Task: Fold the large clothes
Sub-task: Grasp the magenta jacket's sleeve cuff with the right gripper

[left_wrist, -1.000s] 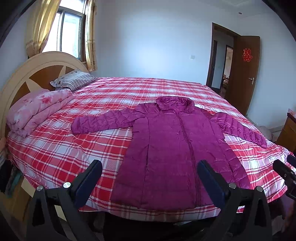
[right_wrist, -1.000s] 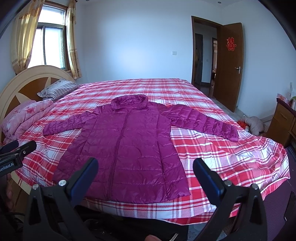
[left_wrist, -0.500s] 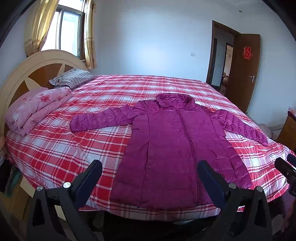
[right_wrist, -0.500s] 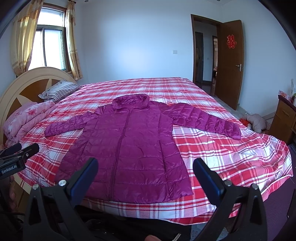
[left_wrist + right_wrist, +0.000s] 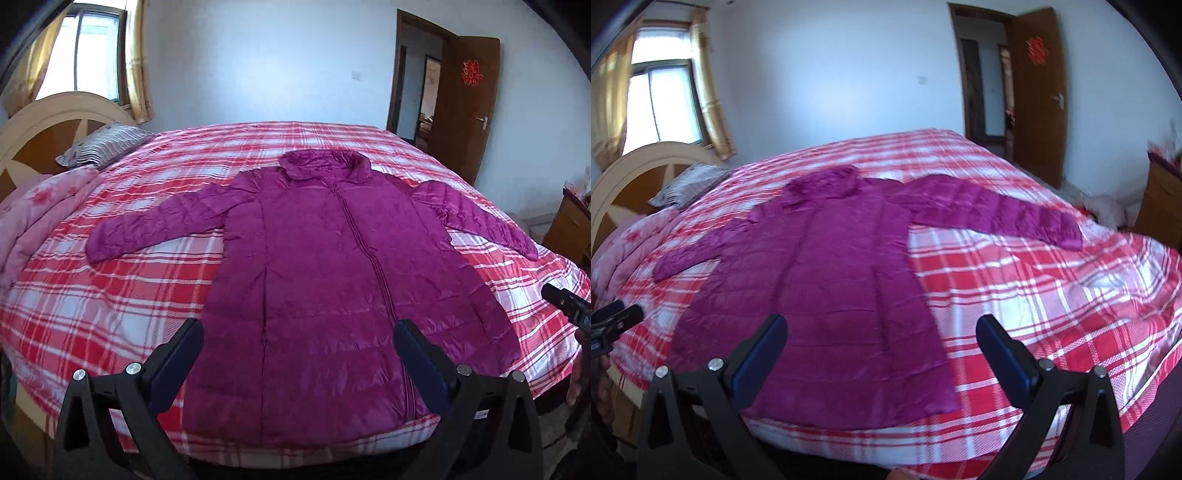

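Where the red-and-white plaid bedspread [image 5: 122,295] is stretched over the bed, a magenta padded coat [image 5: 332,295] is laid flat and unfolded, front up, its collar toward the far wall, its hem at the near edge and both sleeves spread out to the sides. White walls are seen around the bed, with a curtained window [image 5: 92,48] above the arched wooden headboard [image 5: 55,114] and an open brown door [image 5: 465,103] carrying a red paper ornament. The right wrist view is blurred throughout, so the quilting of the coat cannot be made out there. A wooden cabinet [image 5: 569,229] is cut off at the frame edge, and the pale heap on the floor beside it in the right view cannot be identified. A striped pillow [image 5: 103,144] and a pink floral quilt [image 5: 33,221] are kept at the headboard end, apart from the coat. The left tongs [image 5: 295,354] are held released, spread wide above the hem and touching nothing. The right tongs [image 5: 882,347] are likewise spread apart and empty, over the coat's lower corner. Nothing is set between either pair and the coat.
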### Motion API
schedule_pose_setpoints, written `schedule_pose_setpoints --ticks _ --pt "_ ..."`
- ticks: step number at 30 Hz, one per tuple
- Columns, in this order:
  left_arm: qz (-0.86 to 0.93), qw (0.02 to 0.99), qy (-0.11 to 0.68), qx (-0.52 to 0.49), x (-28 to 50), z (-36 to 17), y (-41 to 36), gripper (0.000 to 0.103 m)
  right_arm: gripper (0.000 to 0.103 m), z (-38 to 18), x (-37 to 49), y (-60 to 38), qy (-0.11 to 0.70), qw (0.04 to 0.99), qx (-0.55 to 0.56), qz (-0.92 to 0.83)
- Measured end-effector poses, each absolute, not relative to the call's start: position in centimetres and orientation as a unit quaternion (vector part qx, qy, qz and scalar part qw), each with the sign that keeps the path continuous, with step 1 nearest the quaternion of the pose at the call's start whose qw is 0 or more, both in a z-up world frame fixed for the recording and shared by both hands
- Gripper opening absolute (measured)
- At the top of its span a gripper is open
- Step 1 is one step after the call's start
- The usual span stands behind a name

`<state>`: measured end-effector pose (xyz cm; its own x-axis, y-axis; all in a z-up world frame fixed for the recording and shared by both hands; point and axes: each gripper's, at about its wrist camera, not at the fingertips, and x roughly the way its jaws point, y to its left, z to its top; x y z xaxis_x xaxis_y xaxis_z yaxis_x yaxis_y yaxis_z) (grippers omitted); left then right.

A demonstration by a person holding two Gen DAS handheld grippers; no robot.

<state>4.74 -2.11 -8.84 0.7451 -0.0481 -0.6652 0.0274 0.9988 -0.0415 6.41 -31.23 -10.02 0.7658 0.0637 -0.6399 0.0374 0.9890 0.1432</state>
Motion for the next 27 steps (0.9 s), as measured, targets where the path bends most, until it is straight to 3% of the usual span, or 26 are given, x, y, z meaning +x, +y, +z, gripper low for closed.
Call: schedule_pose_setpoints --ticks 6,10,21,25,26,27 --pt "0.007 0.936 0.352 0.013 10.7 -11.0 -2.0 0.102 0.103 -13.7 10.9 -41.5 0.392 0.902 0.159 -0.089" --pt "0.031 0.94 0.339 0.03 14.0 -12.3 -2.1 0.102 0.103 -13.6 13.6 -47.6 0.378 0.895 0.193 -0.139" --pt "0.05 0.933 0.356 0.029 17.6 -14.7 -2.1 0.102 0.087 -15.9 24.0 -57.2 0.405 0.858 0.235 -0.211" --pt "0.059 0.931 0.36 0.03 18.2 -15.0 -1.8 0.102 0.073 -16.8 25.9 -56.7 0.424 0.857 0.203 -0.211" --pt "0.059 0.931 0.36 0.023 18.3 -15.0 -1.6 0.102 0.053 -16.7 26.1 -56.4 0.421 0.862 0.189 -0.209" --pt "0.058 0.931 0.361 0.019 18.4 -15.0 -1.4 0.102 0.042 -16.3 26.1 -56.1 0.417 0.869 0.184 -0.193"
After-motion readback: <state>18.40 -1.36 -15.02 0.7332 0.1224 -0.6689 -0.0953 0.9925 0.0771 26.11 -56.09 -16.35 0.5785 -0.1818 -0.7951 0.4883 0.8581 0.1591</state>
